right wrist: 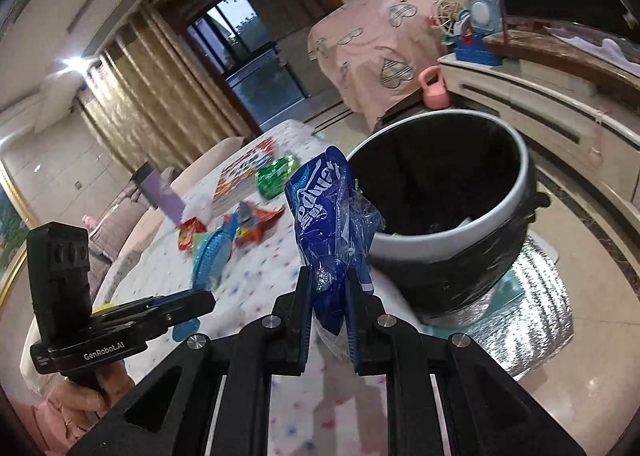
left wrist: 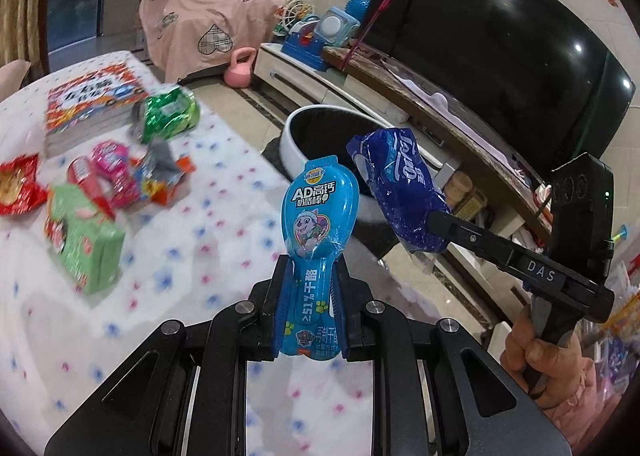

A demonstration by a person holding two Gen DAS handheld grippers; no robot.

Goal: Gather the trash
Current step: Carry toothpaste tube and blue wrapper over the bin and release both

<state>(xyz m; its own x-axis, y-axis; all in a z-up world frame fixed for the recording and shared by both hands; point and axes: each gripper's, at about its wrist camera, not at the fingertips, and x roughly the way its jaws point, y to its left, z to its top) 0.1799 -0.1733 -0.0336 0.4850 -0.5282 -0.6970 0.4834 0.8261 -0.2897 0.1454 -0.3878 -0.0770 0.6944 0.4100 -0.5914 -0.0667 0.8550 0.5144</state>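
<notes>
My left gripper (left wrist: 310, 264) is shut on a light blue cheese-stick wrapper (left wrist: 314, 203) that stands up between the pads over the table edge. My right gripper (right wrist: 329, 276) is shut on a crumpled dark blue plastic wrapper (right wrist: 326, 215), close to the rim of the white bin with a black liner (right wrist: 440, 244). From the left wrist view the right gripper (left wrist: 434, 219) holds the dark blue wrapper (left wrist: 394, 183) in front of the bin (left wrist: 296, 147). On the table cloth (left wrist: 224, 215) lie a green packet (left wrist: 170, 113), a pink wrapper (left wrist: 114, 171) and a red packet (left wrist: 18, 187).
A green tissue pack (left wrist: 86, 240) and a picture book (left wrist: 92, 95) lie on the table. Beyond the bin are a low cabinet (left wrist: 304, 71) with toys, a large television (left wrist: 500, 55), a pink kettlebell (left wrist: 240, 67) and furniture under a pink cover (left wrist: 208, 7).
</notes>
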